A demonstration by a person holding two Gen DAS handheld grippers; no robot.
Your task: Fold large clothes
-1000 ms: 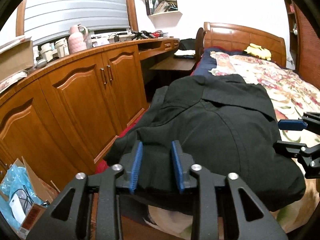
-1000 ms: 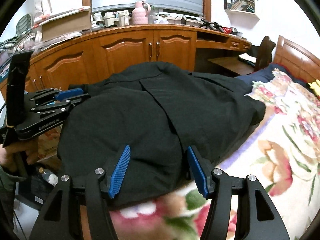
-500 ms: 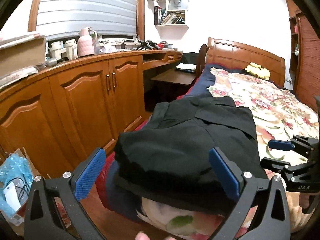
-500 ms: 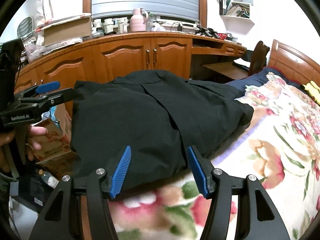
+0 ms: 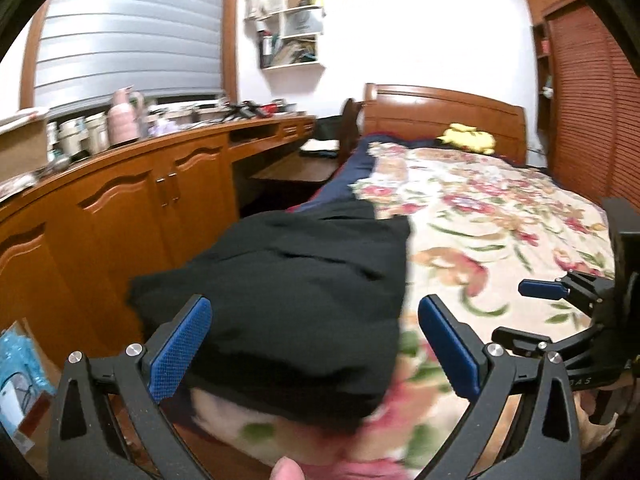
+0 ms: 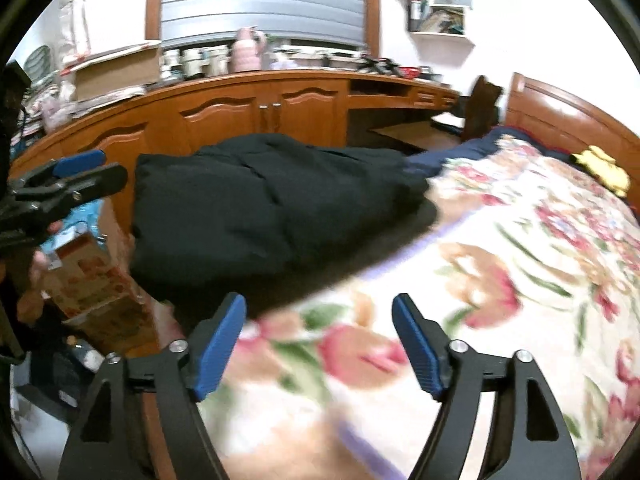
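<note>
Garment (image 5: 288,304) in black cloth lies folded on the floral bedspread (image 5: 500,216), at the bed's near corner on the side facing the wooden cabinets (image 5: 132,216). Its long axis runs up the bed toward the headboard (image 5: 444,112); one short end faces the cameras at the foot edge, the far end stops well short of the yellow soft toy (image 5: 468,140) by the headboard.

A second ago the left tongs (image 5: 316,348) stood narrow with the pads set on the near hem; now they are released and spread wide, drawn back from the cloth, which only shows beyond the gap between the blue pads. The right tongs (image 6: 318,344) were low over the garment's near edge; now they sit back over bare bedspread, jaws opening, nothing between them — the garment (image 6: 272,208) lies ahead and to their left. In the left wrist view the right tongs (image 5: 532,312) show at the right edge, a hand (image 5: 592,420) under them. The garment itself keeps its folded shape.

On the floor beside the bed stands an open cardboard box (image 6: 92,280); its contents are too blurred to tell. The table above the cabinets carries a pink jug (image 5: 124,116), pale jars and clutter. A wall shelf (image 5: 292,40) holds books and papers.
</note>
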